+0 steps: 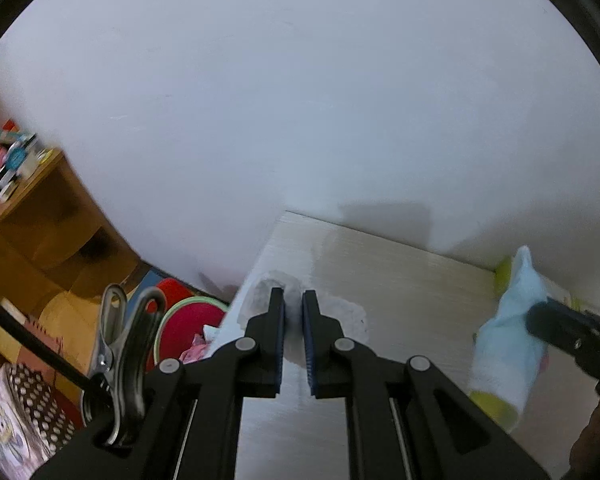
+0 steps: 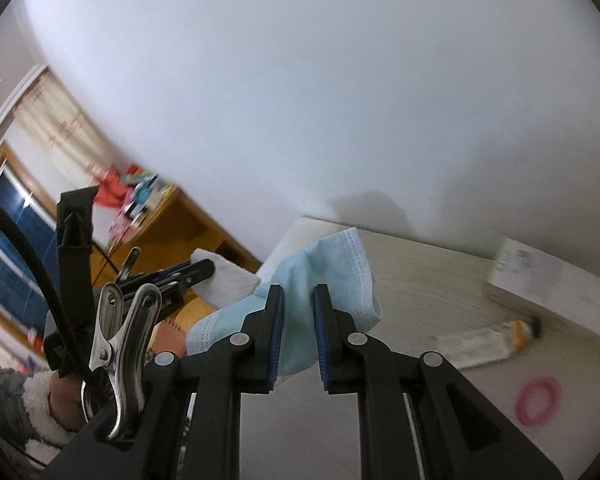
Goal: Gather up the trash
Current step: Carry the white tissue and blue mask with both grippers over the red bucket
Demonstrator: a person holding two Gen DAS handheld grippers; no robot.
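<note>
Pink ring [image 2: 539,400] beside tube [image 2: 488,340].

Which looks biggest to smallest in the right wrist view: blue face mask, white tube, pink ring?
1. blue face mask, though it sits nearest the camera, so partly proximity.
2. white tube.
3. pink ring, blurred, so its edge is soft.

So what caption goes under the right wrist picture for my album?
Right gripper holds a crumpled light-blue paper face mask above the pale wooden table.
</note>
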